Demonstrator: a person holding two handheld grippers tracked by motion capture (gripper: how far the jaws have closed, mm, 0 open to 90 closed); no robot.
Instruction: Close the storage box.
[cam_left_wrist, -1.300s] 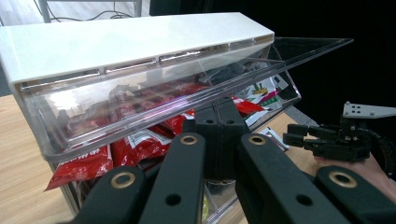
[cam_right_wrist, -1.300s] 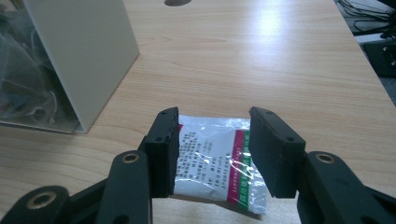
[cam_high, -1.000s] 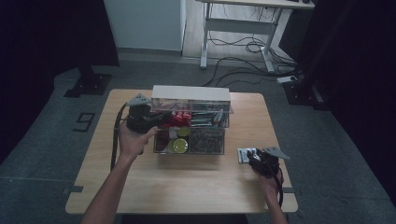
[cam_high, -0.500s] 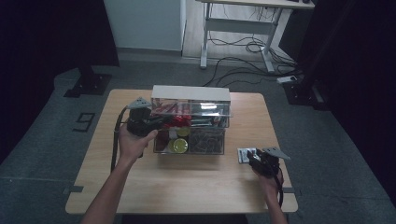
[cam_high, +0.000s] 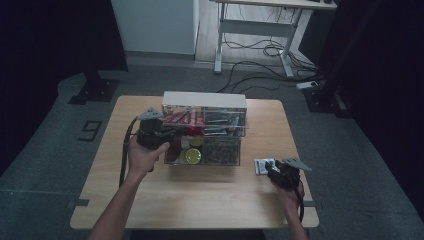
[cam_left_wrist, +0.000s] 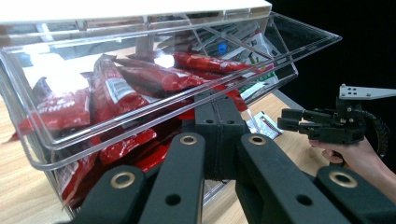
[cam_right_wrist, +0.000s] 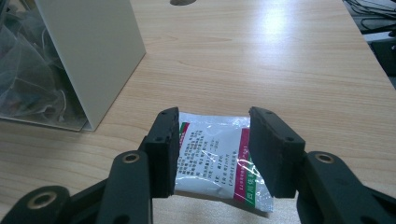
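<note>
A clear two-tier organizer (cam_high: 204, 98) with a white top stands mid-table. Its upper left bin (cam_left_wrist: 140, 88) holds red packets and is tilted out. My left gripper (cam_high: 171, 138) (cam_left_wrist: 219, 108) is shut, its tips against that bin's front wall just below the rim; nothing shows between the pads. A white sachet (cam_right_wrist: 210, 158) (cam_high: 261, 166) with green and red print lies flat on the table at the right front. My right gripper (cam_right_wrist: 214, 122) (cam_high: 272, 169) stands open astride it, one jaw at each side. Whether the pads touch it I cannot tell.
The lower bin (cam_high: 191, 156) holds round yellow and green items; the right-hand bins (cam_high: 225, 122) hold dark packets. The organizer's white side wall (cam_right_wrist: 93, 51) rises close to the left of my right gripper. Bare wood (cam_high: 200, 200) runs along the near edge.
My left gripper has edged slightly toward the near side of the table, still at the red-packet bin. The right gripper and the sachet have not moved.
</note>
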